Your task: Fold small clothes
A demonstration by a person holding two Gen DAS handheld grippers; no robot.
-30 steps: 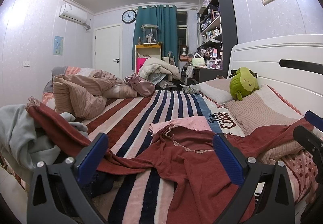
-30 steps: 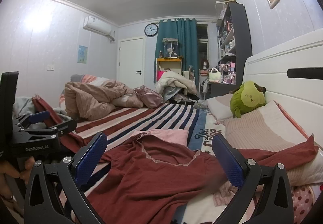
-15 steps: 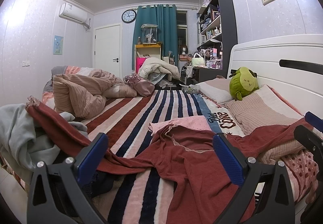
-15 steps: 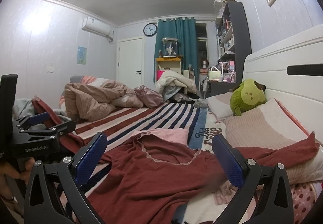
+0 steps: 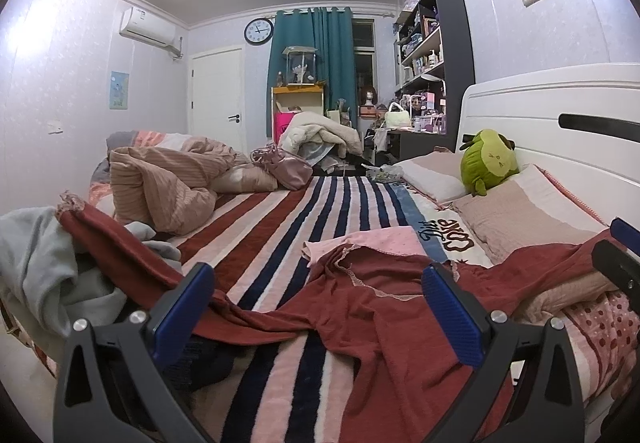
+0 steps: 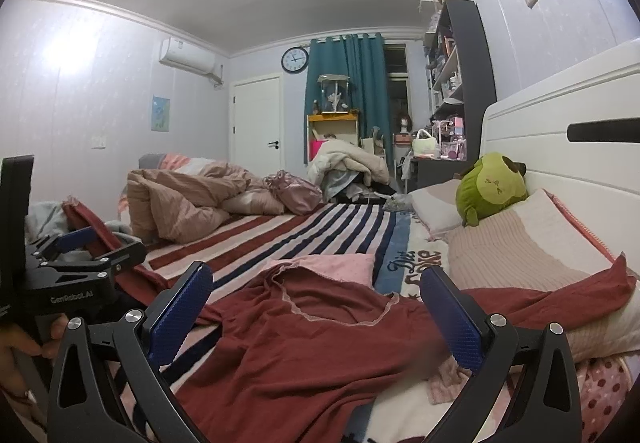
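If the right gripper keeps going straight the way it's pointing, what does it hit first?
Most likely the red garment spread on the striped blanket. The open right gripper points over its lace neckline; the pink cloth lies just beyond. Depth is uncertain.

"Diet Coke" runs in dark script across the white panel of the striped blanket (image 5: 446,233). "GenRobot.AI" is printed in white on the black body of the left gripper (image 6: 72,298), seen from the right wrist.
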